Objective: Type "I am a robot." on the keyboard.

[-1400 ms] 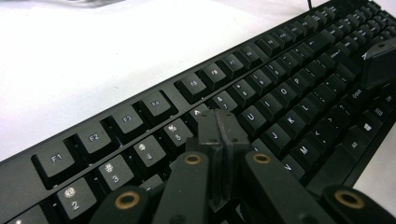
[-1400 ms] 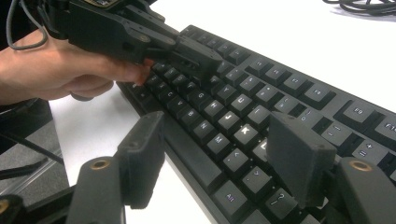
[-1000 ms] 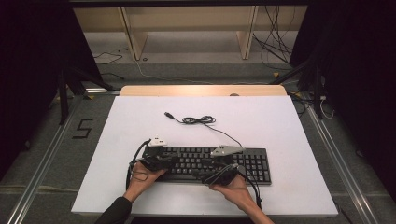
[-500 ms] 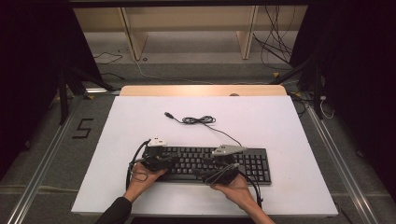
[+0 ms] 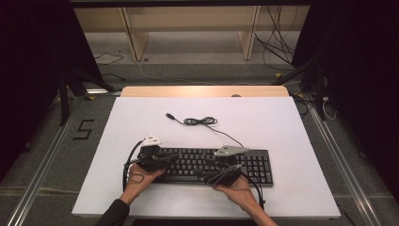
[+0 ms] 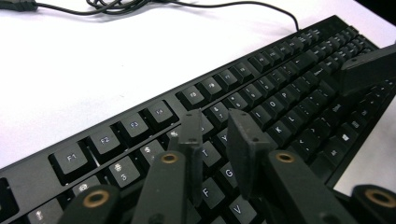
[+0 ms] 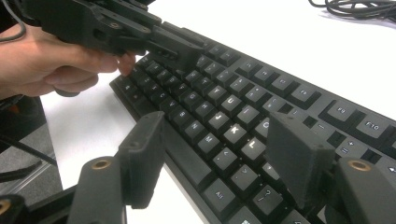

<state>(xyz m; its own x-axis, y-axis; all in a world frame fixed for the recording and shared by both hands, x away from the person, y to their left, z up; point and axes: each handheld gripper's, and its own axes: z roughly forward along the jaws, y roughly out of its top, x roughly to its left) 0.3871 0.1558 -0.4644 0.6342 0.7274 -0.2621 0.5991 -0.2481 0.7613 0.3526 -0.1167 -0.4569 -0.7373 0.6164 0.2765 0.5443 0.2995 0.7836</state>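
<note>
A black keyboard (image 5: 256,167) lies along the near part of the white table (image 5: 282,122). My left gripper (image 5: 175,156) hovers low over its left half, pointing right. In the left gripper view its jaws (image 6: 217,122) stand slightly apart above the letter keys (image 6: 280,93); they have just been opening and nothing is between them. My right gripper (image 5: 208,174) sits over the keyboard's middle near its front edge, pointing left. Its jaws (image 7: 219,125) are spread wide above the keys (image 7: 252,79), holding nothing. The left gripper (image 7: 177,44) and its hand (image 7: 56,60) show beyond them.
The keyboard's black cable (image 5: 200,121) lies coiled on the table behind it, ending in a USB plug (image 5: 169,115). A wooden strip (image 5: 202,91) edges the table's far side, with shelving and floor cables beyond. White tabletop stretches to the right and the back.
</note>
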